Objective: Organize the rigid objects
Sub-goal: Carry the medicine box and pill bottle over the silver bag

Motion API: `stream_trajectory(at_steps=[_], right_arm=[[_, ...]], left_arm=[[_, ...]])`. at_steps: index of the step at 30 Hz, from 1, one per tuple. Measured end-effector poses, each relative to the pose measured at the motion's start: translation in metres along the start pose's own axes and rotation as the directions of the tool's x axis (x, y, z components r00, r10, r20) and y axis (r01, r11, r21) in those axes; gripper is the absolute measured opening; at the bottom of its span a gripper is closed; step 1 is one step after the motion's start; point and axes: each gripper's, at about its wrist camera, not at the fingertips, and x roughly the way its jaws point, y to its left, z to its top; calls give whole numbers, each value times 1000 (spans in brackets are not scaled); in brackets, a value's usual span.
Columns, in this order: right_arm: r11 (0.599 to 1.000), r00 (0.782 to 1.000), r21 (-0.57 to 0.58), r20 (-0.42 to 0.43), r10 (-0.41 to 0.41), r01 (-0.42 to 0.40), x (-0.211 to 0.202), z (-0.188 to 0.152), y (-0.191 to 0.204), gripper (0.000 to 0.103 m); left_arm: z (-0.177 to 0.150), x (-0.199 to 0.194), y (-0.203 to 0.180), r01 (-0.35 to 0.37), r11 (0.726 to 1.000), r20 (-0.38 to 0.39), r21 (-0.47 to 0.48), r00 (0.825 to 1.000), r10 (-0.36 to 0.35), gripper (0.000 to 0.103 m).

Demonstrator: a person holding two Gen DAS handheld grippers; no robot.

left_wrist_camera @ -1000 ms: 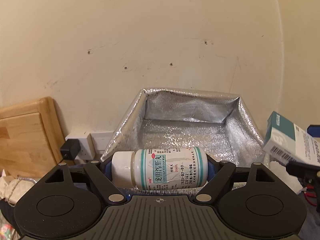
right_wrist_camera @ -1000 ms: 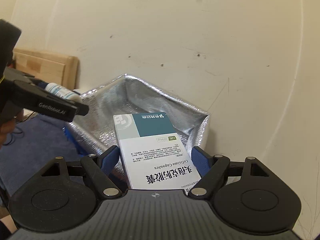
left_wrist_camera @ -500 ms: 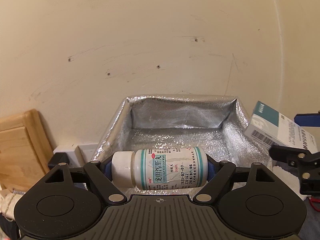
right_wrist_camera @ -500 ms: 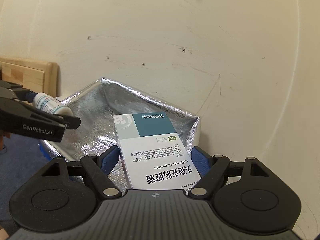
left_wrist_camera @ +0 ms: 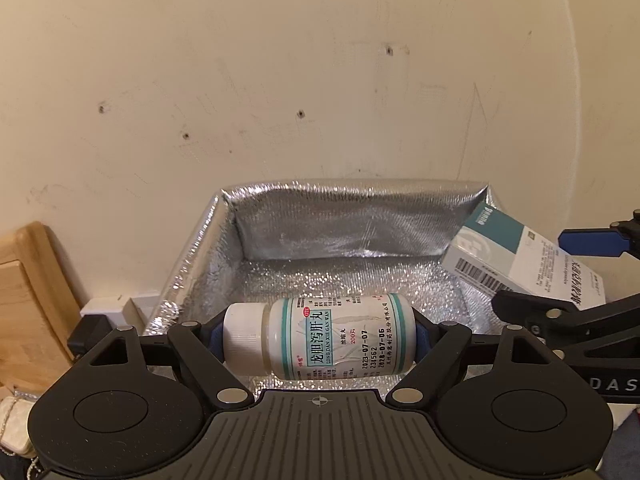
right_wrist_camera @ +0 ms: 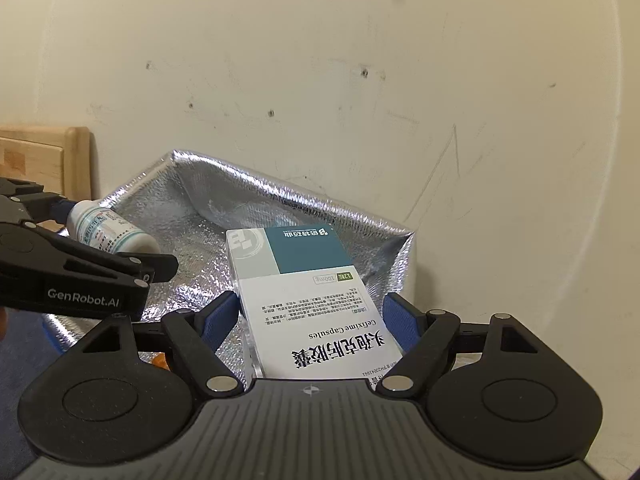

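Closer now, foil-lined bag (left_wrist_camera: 352, 240) stands against scuffed cream wall (left_wrist_camera: 280, 80).

Both wrist views look forward and slightly down, close over the shared foil-lined bag (left_wrist_camera: 340, 240).

We count one bottle (left_wrist_camera: 320, 338) crosswise between the left tongs' (left_wrist_camera: 318, 334) pads, and one box (right_wrist_camera: 308, 300) between the right tongs' (right_wrist_camera: 310, 316) pads. Ahead of both tongs we see one foil bag (left_wrist_camera: 352, 232), open at the top. To the left of the left tongs we count one wooden board (left_wrist_camera: 28, 292), one white socket (left_wrist_camera: 108, 306) and one black plug (left_wrist_camera: 90, 334), and we make out three dark spots on the wall (left_wrist_camera: 280, 80) above the bag.
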Motion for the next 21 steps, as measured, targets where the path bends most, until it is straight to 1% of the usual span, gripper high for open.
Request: stream_trajectory(at_steps=[7,13,21], right_arm=[[1000,999,4,-45,8,-8,28,-8,2,77],[999,996,-35,-86,-4,1,51,-16,9,77],[999,989,-55,-145,-9,1,75,-22,13,77]], left_arm=[[-13,25,2,4,1000,-48,-9,999,-4,82],[-25,42,7,-2,1000,-85,-10,996,1,83],[-34,57,18,-22,1000,-121,-20,992,19,83]])
